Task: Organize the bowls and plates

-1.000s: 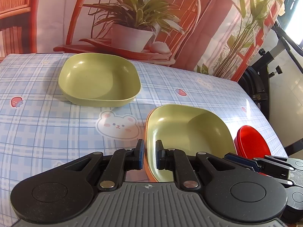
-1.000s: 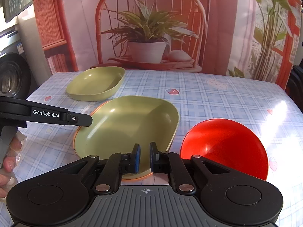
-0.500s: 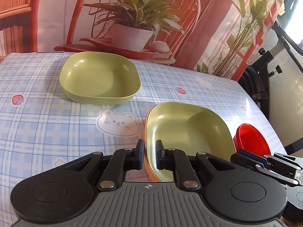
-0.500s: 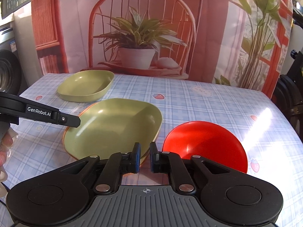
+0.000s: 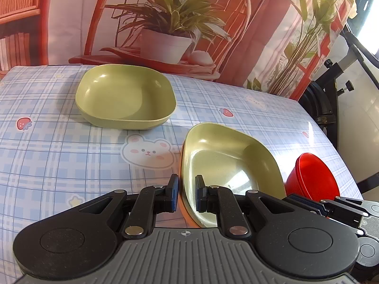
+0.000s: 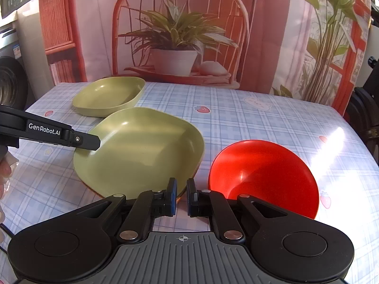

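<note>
Near edge of the near green plate (image 5: 227, 165) is hidden behind the left tongs (image 5: 186, 193) body in the left wrist view. An orange rim shows under the plate's edge, so something orange sits below it; hard to tell what. Red bowl (image 5: 312, 179) is partly cut off there by the right tongs' (image 5: 331, 209) arm at lower right. In the right wrist view the bowl's near rim is covered by the tool body, and the person's hand (image 6: 4, 168) is only a sliver at the left edge.

Left tongs: narrow gap, pads straddling the near green plate's left rim, one pad outside, one inside. Clamped on the rim. From the right wrist view the left tongs come in from the left with the tip at that plate's rim, and the plate looks tilted, its left side raised off the desk (image 5: 59, 156).

Right tongs (image 6: 182, 197): narrow gap, nothing between the pads, just checked cloth visible. Pads sit just in front of the near green plate's (image 6: 139, 151) edge and beside the red bowl (image 6: 265, 172); contact unclear.

Far green plate (image 5: 125, 95) rests flat at the back of the desk, well apart from both tongs. Red bowl lies tipped, mouth toward the right camera, just right of the near plate.
</note>
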Motion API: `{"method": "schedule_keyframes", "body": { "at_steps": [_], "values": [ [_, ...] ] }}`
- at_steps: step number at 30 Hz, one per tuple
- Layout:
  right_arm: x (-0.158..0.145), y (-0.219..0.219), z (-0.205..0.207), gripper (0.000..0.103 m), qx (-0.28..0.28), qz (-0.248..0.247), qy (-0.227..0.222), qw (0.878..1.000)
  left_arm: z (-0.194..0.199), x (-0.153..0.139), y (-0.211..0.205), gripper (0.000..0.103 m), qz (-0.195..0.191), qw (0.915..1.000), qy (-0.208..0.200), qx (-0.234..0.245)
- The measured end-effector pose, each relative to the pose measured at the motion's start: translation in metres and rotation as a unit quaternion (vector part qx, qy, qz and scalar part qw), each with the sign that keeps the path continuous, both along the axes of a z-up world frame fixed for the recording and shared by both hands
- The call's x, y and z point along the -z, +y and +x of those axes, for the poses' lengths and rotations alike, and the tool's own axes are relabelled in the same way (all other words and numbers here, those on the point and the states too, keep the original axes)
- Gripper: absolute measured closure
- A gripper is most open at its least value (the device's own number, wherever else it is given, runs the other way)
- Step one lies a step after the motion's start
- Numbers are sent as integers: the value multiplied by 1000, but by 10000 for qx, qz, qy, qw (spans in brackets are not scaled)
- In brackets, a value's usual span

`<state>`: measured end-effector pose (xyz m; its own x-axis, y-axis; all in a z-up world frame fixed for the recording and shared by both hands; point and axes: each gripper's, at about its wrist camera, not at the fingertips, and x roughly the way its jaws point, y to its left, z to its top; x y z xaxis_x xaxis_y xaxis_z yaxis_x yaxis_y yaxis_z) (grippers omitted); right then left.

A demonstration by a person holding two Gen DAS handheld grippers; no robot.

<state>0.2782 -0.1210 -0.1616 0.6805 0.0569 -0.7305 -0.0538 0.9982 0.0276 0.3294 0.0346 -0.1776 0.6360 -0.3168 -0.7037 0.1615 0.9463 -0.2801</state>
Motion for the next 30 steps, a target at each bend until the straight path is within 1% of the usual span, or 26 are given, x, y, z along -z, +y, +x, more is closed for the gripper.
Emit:
{"method": "schedule_keyframes", "body": {
  "at_steps": [4, 7, 10, 14, 18, 20, 21, 25, 30],
  "values": [
    [-4, -2, 0, 96, 6, 106, 10, 9999, 0, -1, 1, 90, -4, 10000, -2, 6],
    [-13, -4, -1, 92, 19, 215, -77, 9997, -2, -6, 5, 90, -1, 10000, -73, 2],
    [-27, -5, 2, 88, -48, 332, -223, 9992, -1, -20, 16, 90, 14, 9997, -257, -13],
    [-51, -5, 18, 86, -159, 582, -397, 9974, 7, -42, 40, 90, 54, 9985, -509, -176],
    [-73, -2, 41, 85, -152, 1045, -446, 9934, 22, -61, 63, 89, 279, 9964, -713, -355],
    [-78, 3, 53, 82, -207, 1153, -458, 9921, 31, -66, 72, 89, 363, 9955, -764, -424],
    [-79, 7, 59, 81, -249, 1150, -453, 9920, 36, -69, 76, 86, 421, 9949, -789, -471],
    [-77, 26, 92, 81, -382, 1108, -345, 9925, 59, -71, 87, 86, 587, 9930, -790, -656],
    [-65, 41, 143, 81, -372, 1090, -121, 9933, 96, -55, 86, 86, 754, 9932, -577, -667]
  ]
}}
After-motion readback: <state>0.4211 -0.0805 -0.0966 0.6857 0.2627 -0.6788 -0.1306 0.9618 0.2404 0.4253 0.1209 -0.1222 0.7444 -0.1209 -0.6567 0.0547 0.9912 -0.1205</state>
